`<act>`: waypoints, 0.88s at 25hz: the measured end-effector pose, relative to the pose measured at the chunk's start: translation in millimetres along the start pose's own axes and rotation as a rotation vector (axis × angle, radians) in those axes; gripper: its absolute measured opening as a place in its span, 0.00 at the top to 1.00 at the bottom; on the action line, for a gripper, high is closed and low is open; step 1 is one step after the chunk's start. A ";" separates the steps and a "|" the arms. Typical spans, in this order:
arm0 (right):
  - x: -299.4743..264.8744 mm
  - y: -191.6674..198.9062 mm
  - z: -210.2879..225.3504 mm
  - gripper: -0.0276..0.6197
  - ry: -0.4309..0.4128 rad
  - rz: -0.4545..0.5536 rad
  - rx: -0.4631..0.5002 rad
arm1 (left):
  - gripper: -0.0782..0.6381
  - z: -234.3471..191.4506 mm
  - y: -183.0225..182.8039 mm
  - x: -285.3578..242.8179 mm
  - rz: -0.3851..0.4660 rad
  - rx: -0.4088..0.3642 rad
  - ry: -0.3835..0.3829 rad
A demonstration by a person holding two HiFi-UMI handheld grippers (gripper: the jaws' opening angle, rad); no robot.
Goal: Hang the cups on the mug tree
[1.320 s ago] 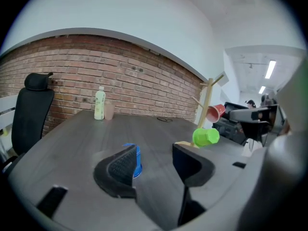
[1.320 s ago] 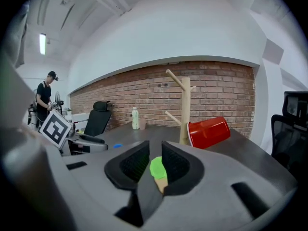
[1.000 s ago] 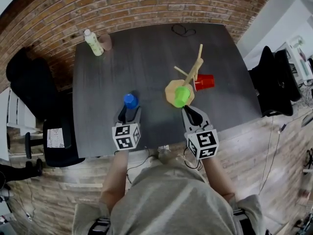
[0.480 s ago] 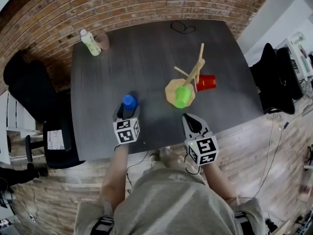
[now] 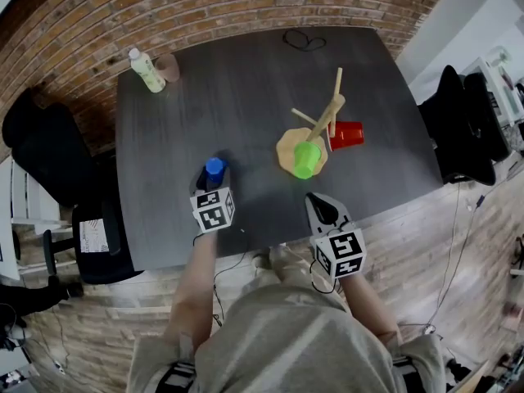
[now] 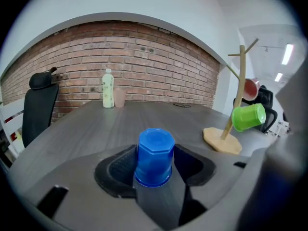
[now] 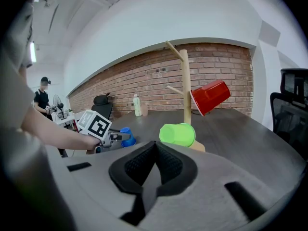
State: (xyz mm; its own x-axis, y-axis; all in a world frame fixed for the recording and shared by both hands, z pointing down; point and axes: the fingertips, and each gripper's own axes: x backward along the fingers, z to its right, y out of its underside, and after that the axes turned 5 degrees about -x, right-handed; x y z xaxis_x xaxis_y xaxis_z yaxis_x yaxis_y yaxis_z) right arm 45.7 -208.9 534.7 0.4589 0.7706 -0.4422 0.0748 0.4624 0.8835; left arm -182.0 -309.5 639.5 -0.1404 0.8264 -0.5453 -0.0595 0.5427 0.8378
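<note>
Right gripper point(image 7: 155, 146), jaws closed and empty, faces a wooden mug tree point(image 7: 185, 85) bearing a green cup point(image 7: 177, 134) and a red cup point(image 7: 210, 96); a blue cup point(image 7: 127, 136) sits leftward on the dark table point(image 7: 250, 129).

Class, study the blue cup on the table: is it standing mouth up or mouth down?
Mouth down. The blue cup shows a closed octagonal base on top, its flared rim at the bottom.
</note>
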 end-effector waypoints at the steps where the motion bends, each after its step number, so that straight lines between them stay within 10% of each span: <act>1: 0.1 0.5 -0.5 0.96 0.001 -0.001 -0.001 | 0.56 -0.6 -0.5 0.5 0.001 0.002 -0.002; 22: 23.0 -5.1 -12.0 0.96 0.023 0.045 -0.001 | 0.58 35.3 -62.0 46.9 0.120 0.002 0.147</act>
State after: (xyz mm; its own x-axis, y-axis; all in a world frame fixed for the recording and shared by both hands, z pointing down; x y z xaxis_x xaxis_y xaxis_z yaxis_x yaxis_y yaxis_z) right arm 45.3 -188.3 518.2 0.4410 0.8007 -0.4054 0.0533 0.4275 0.9024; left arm -150.0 -299.1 561.1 -0.2888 0.8545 -0.4318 -0.0318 0.4422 0.8963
